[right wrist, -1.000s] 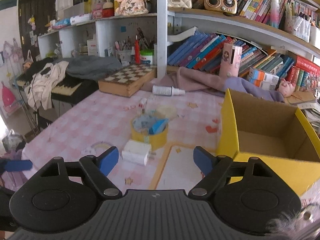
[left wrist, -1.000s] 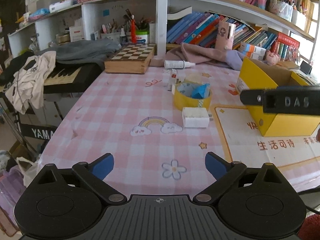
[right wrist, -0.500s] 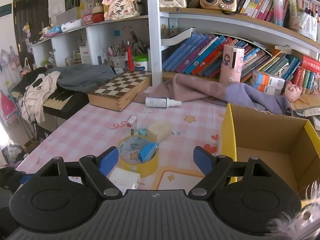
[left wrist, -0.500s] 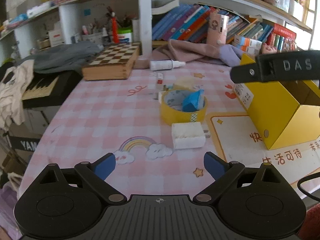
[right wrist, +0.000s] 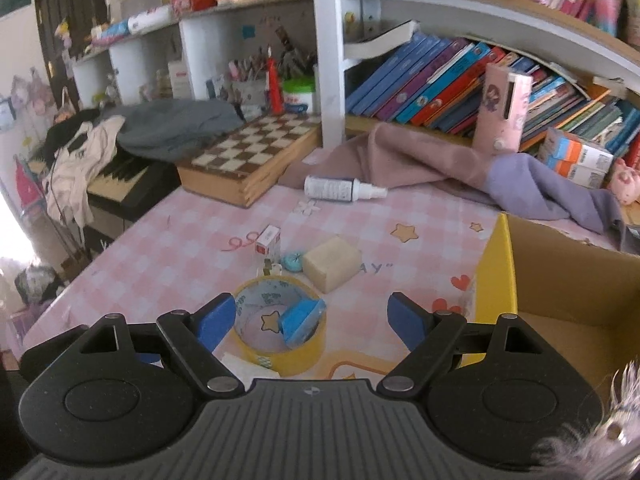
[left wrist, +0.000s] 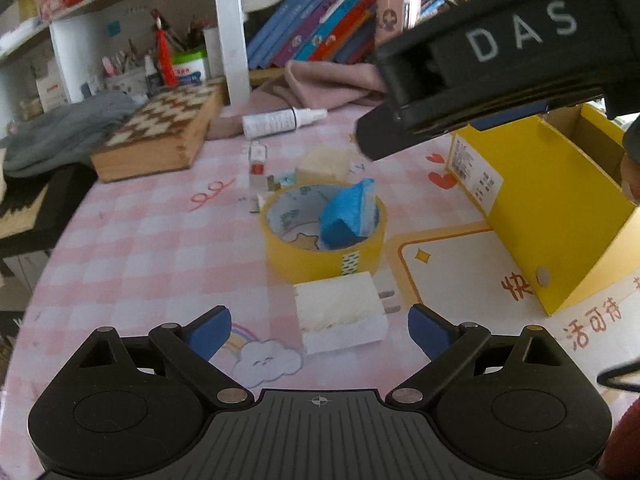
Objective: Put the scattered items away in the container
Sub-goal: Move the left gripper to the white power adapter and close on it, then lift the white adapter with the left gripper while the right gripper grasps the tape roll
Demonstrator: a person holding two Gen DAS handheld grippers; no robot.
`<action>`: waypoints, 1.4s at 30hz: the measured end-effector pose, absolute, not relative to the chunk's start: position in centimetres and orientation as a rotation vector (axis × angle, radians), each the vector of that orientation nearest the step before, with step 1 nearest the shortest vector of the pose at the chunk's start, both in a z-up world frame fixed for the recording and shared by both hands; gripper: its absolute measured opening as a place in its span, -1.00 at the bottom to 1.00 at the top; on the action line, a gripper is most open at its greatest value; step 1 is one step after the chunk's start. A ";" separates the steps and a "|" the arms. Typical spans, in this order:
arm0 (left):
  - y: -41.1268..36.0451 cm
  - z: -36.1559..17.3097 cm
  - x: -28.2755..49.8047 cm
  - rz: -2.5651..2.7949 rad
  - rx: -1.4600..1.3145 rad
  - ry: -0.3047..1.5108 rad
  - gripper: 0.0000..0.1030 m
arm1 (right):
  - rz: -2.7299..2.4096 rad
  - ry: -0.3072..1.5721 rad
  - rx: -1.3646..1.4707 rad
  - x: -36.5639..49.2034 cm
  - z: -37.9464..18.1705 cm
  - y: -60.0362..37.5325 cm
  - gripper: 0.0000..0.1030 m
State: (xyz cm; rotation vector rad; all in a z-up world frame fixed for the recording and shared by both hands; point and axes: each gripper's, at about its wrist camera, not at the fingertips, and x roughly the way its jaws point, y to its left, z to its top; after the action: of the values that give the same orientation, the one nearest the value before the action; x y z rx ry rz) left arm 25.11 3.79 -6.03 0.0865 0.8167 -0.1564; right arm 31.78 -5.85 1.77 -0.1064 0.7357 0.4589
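We hold the left gripper (left wrist: 319, 330) with its jaws spread and nothing between them, directly over the white charger plug (left wrist: 340, 318), which lies on the pink checked tablecloth (left wrist: 160, 240) touching the yellow tape roll (left wrist: 324, 236). The right gripper (right wrist: 310, 316) is likewise spread wide and empty above the tape roll, whose ring contains a blue item (right wrist: 300, 318). The yellow cardboard box (right wrist: 560, 280) stands open to the right, near the roll.

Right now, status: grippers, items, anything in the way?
Left gripper open over the white charger. Right gripper open above the yellow tape roll. Both empty. Yellow box empty as far as visible. Nothing blocking.
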 end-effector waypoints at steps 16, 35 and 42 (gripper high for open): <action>3.2 -8.2 26.9 -0.199 0.102 0.866 0.33 | 0.484 0.843 -0.155 34.8 -0.8 -4.1 0.72; 11.3 -5.7 23.2 0.056 -0.036 0.885 0.31 | 0.513 0.939 -0.284 37.6 -6.1 1.0 0.67; 11.4 -4.9 23.9 0.046 -0.055 0.845 0.31 | 0.510 0.821 -0.241 36.1 -3.6 -0.2 0.66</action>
State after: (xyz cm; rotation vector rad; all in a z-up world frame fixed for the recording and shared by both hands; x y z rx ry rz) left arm 23.95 11.38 -4.86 -0.0547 0.8447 0.0463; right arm 36.14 -0.20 -3.56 -0.2410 0.8207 0.5096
